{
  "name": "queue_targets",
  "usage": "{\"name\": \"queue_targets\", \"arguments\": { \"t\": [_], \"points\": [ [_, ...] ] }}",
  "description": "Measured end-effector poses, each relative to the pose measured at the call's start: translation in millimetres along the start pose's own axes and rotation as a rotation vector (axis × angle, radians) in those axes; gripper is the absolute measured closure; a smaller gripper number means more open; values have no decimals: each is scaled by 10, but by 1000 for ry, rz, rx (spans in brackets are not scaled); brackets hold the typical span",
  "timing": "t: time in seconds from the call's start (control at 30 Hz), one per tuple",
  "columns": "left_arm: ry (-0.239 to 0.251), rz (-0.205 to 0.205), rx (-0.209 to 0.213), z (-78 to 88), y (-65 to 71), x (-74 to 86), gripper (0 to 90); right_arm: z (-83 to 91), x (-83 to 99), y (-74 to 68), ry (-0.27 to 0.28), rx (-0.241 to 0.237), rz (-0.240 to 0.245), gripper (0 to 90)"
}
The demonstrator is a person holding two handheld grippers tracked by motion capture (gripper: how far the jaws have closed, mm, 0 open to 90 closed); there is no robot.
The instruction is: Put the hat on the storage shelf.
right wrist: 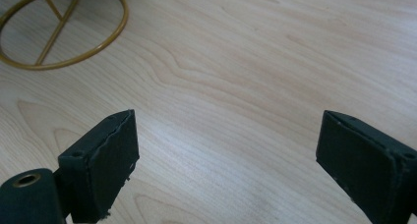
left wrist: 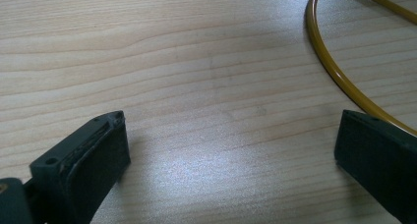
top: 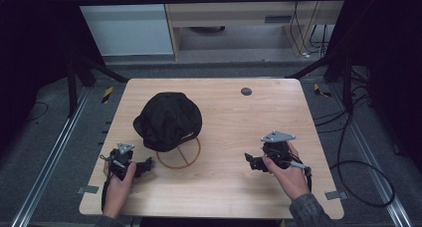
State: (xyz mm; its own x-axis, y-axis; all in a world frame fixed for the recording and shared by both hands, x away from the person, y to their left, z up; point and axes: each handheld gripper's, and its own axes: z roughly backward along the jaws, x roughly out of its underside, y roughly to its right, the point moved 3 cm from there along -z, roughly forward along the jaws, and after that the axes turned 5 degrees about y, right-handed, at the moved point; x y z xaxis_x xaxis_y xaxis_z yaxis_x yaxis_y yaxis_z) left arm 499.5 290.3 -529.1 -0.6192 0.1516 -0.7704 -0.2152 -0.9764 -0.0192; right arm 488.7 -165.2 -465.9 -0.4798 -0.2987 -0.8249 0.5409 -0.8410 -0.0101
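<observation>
A black cap [top: 168, 119] rests on a gold wire stand whose round base [top: 179, 155] lies on the wooden table [top: 234, 122], left of centre. My left gripper [top: 147, 166] sits low at the front left, just left of the ring, open with bare wood between its jaws; the ring's rim [left wrist: 339, 76] curves past its right jaw. My right gripper [top: 251, 161] is at the front right, open over bare wood, and the ring base [right wrist: 61, 27] lies beyond its left jaw.
A small dark round disc [top: 246, 91] is set in the table near its far edge. A black metal frame and cables surround the table on the floor. Open wood lies between the two grippers.
</observation>
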Motion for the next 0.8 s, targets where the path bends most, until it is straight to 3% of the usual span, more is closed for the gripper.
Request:
{"name": "queue_targets", "arguments": {
  "t": [0.43,0.8],
  "points": [
    [0,0,0,0,0,0,0,-136,255,-85,-31,-17,-18,93],
    [0,0,0,0,0,0,0,-262,353,-204,-33,-22,-34,99]
  ]
}}
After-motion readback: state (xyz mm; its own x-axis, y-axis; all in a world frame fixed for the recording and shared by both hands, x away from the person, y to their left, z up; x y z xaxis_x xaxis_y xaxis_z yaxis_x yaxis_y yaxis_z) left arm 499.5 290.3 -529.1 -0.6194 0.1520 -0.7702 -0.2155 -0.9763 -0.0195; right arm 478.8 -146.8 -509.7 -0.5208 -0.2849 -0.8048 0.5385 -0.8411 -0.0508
